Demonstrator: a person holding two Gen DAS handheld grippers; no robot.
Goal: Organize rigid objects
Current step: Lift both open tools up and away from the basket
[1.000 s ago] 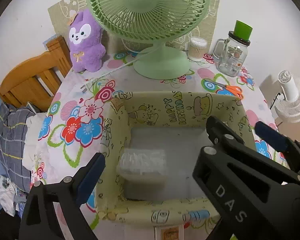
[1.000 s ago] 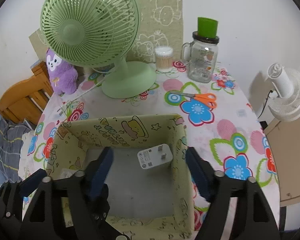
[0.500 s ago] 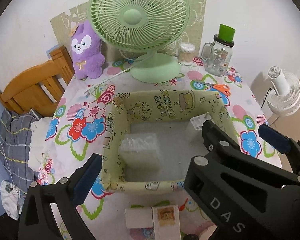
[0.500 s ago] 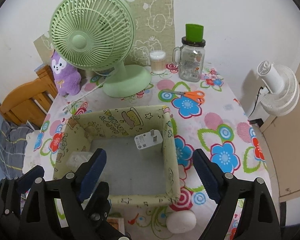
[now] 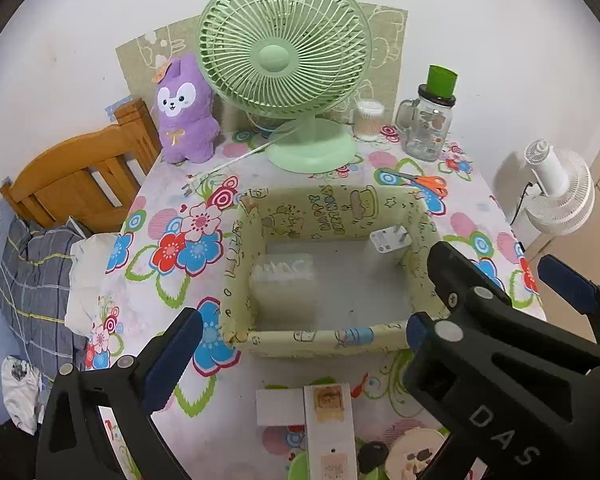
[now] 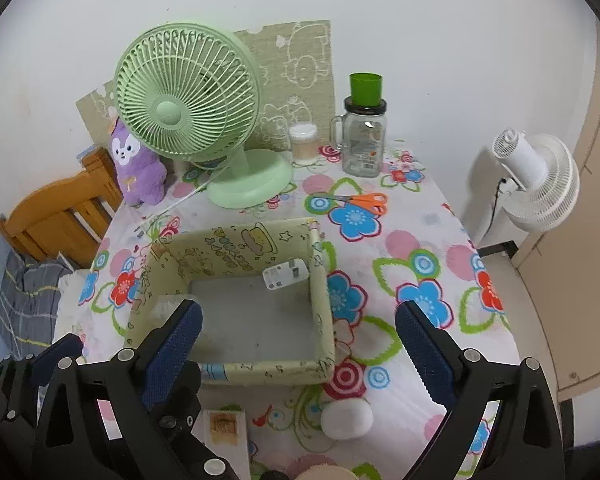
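Note:
A yellow cartoon-print storage box [image 5: 236, 264] stands in the middle of the flowered table. Inside it, a clear plastic case [image 5: 284, 276] lies at the left and a white charger plug [image 5: 390, 238] leans in the far right corner. My left gripper [image 5: 294, 342] hangs open above the box's near wall, with nothing between its fingers. In the right wrist view, my right gripper [image 6: 298, 354] is above the same wall of the box [image 6: 320, 280]. Its jaws are opening and hold nothing. The plug [image 6: 286, 274] shows there too.
At the back stand a green fan [image 5: 284, 56], a purple plush [image 5: 184, 116], a swab jar [image 5: 368, 120] and a glass jar [image 5: 430, 128]. Orange scissors [image 5: 424, 180] lie behind the box. A white carton [image 5: 328, 412] and a white oval object [image 6: 346, 420] lie near the front edge.
Both grippers have drawn back and up from inside the box, and the right jaws have widened. The plug and the clear case stay in the box; the table's front strip has come into view.

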